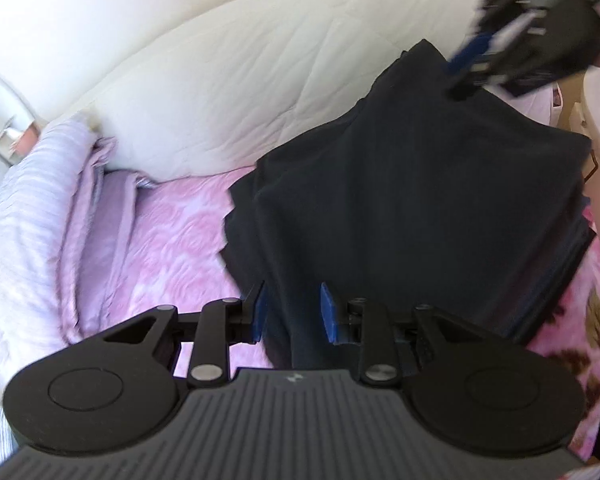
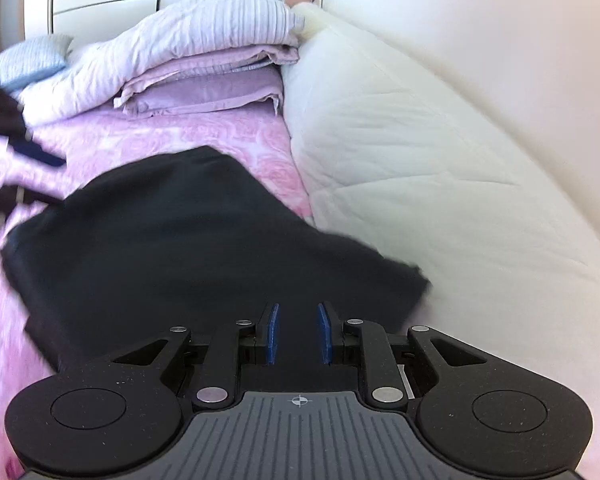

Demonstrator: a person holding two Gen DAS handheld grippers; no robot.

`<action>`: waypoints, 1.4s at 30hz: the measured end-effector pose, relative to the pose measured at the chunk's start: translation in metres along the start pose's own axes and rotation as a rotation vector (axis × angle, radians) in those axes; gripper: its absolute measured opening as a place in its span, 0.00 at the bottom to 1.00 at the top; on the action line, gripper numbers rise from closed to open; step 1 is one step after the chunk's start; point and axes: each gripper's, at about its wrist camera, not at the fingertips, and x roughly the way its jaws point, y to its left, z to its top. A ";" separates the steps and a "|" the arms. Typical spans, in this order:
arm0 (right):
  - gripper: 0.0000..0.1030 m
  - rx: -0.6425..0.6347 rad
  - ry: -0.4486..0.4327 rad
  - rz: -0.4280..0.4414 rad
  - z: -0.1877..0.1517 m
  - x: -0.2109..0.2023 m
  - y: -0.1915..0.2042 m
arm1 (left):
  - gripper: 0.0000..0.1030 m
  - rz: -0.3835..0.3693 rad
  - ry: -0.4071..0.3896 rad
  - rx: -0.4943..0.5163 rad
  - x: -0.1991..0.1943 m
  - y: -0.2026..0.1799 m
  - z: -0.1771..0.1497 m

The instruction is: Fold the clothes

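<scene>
On the pink floral bedspread (image 2: 148,140) lies the dark garment (image 2: 172,240), its far edge against the white quilt (image 2: 440,160). Left gripper (image 1: 292,312) pinches a fold of it. Right gripper (image 2: 298,334): narrow gap; grip indeterminate.

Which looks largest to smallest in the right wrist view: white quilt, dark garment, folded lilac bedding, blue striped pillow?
1. white quilt
2. dark garment, though nearness to the camera enlarges it
3. folded lilac bedding
4. blue striped pillow, partly cut off
</scene>
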 end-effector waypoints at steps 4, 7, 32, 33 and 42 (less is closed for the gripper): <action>0.19 0.072 0.071 0.000 0.019 0.056 -0.039 | 0.24 -0.029 0.042 0.006 0.048 0.002 0.010; 0.19 0.189 0.086 0.001 0.023 0.076 -0.077 | 0.25 -0.040 0.054 0.011 0.065 0.009 0.005; 0.19 0.240 0.096 0.031 -0.078 -0.062 -0.010 | 0.30 -0.022 0.148 -0.238 0.003 0.020 -0.065; 0.19 0.252 0.090 0.043 -0.079 -0.064 -0.007 | 0.30 -0.026 0.152 -0.243 0.000 0.017 -0.067; 0.19 0.425 0.140 0.023 -0.090 -0.084 0.004 | 0.31 -0.042 0.144 -0.346 -0.049 -0.005 -0.077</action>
